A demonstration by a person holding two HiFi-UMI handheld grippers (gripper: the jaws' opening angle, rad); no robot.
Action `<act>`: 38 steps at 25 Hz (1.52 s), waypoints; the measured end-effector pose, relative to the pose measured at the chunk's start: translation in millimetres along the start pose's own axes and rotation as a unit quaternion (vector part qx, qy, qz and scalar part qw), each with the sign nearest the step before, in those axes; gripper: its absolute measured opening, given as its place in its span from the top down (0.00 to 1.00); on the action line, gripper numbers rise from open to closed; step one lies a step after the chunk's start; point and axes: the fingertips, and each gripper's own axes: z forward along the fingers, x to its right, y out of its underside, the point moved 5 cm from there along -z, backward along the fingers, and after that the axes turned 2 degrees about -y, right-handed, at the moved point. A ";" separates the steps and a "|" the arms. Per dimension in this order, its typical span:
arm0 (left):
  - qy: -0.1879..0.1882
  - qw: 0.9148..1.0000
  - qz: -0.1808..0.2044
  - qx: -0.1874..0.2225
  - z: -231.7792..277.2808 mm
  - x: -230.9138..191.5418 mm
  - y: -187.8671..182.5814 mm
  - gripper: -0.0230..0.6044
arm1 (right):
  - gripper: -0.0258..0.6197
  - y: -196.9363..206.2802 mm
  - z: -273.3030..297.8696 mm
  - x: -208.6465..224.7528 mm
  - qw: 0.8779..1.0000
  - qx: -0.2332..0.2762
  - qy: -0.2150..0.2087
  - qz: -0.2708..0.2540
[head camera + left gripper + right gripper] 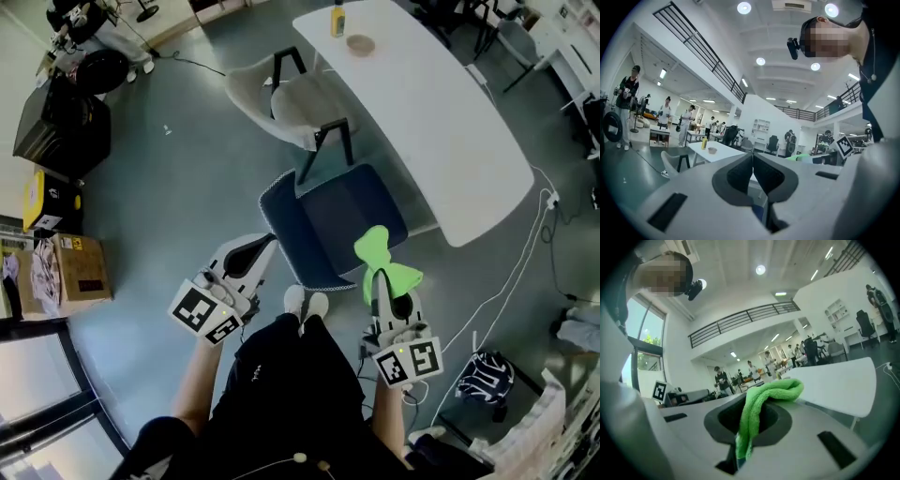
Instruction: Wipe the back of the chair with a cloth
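A dark blue chair [330, 225] with a pale-edged back stands just in front of my feet, tucked near the white table [441, 122]. My right gripper [382, 274] is shut on a bright green cloth [382, 261], which droops over its tip above the chair's right side. In the right gripper view the cloth [759, 411] runs between the jaws and flops forward. My left gripper [255, 251] is shut with nothing in it, held at the chair's left edge. In the left gripper view its pads [740, 174] meet along a thin line.
A pale shell chair [286, 98] stands beyond the blue one. On the table are a yellow bottle [337, 19] and a small bowl [360, 44]. Boxes [70, 267] and black gear [61, 122] line the left wall. Cables [511, 272] and a bag [485, 377] lie at the right.
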 end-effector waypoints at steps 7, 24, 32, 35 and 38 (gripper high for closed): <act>0.022 0.997 0.019 0.066 -19.2 17.1 -52.5 0.96 | 0.93 -64.4 -18.8 -64.3 0.991 0.099 -0.004 -0.089; 0.084 0.988 0.094 0.087 5.3 62.0 -79.3 0.95 | 0.93 -95.9 -24.7 -92.9 0.973 0.163 -0.001 -0.161; 0.078 0.987 0.108 0.092 3.2 66.2 -86.7 0.96 | 0.93 -104.0 -26.7 -93.7 0.970 0.171 0.000 -0.170; 0.076 0.987 0.109 0.090 1.6 66.7 -86.5 0.96 | 0.93 -105.1 -25.8 -93.6 0.970 0.171 0.002 -0.172; 0.072 0.987 0.114 0.086 2.4 67.2 -84.7 0.96 | 0.93 -104.5 -23.1 -92.2 0.971 0.166 0.006 -0.174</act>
